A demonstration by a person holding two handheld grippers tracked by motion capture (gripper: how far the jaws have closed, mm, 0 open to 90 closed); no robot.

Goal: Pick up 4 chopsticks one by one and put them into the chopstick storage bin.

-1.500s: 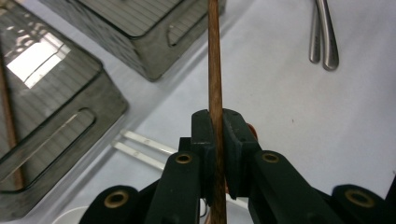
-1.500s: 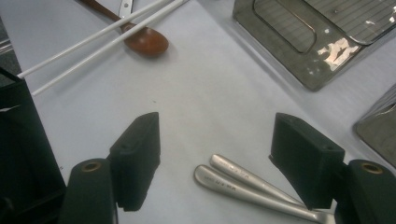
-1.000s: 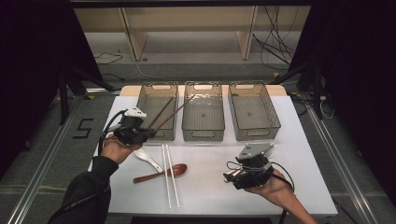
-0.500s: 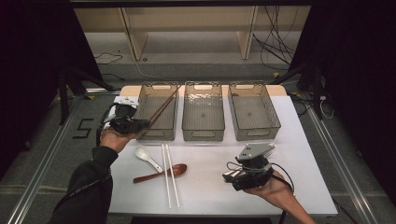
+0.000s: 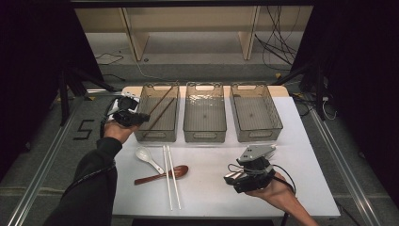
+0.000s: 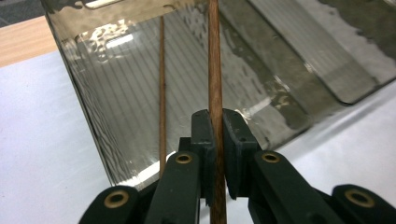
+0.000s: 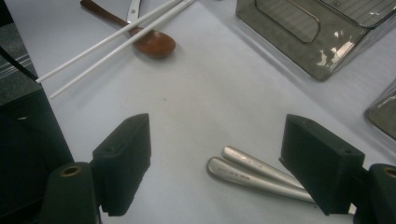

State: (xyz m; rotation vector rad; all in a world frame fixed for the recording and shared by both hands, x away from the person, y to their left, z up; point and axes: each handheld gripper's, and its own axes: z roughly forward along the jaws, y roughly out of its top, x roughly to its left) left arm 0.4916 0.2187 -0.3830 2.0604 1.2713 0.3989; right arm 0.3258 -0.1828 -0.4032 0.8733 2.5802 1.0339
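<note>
We find a white table (image 5: 211, 197) carrying three ribbed, clear smoky plastic bins. The left bin (image 5: 157, 115) holds one thin brown wooden chopstick (image 6: 162, 93). The left gripper (image 6: 218, 140) pinches a second, round wooden chopstick (image 6: 215, 70) at that bin's left wall. The right gripper (image 7: 219, 168), jaws spread, hovers near right over two smooth metal handles (image 7: 252, 175). White chopsticks (image 5: 170, 176) cross a glossy brown spoon (image 5: 162, 175).

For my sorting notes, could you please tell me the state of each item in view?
Left gripper: shut on brown chopstick.
Second brown chopstick: leaning in left bin.
Right gripper: open, over metal handles.
Middle bin, right bin: empty.
White chopsticks, white spoon, brown spoon: lying on table.
</note>
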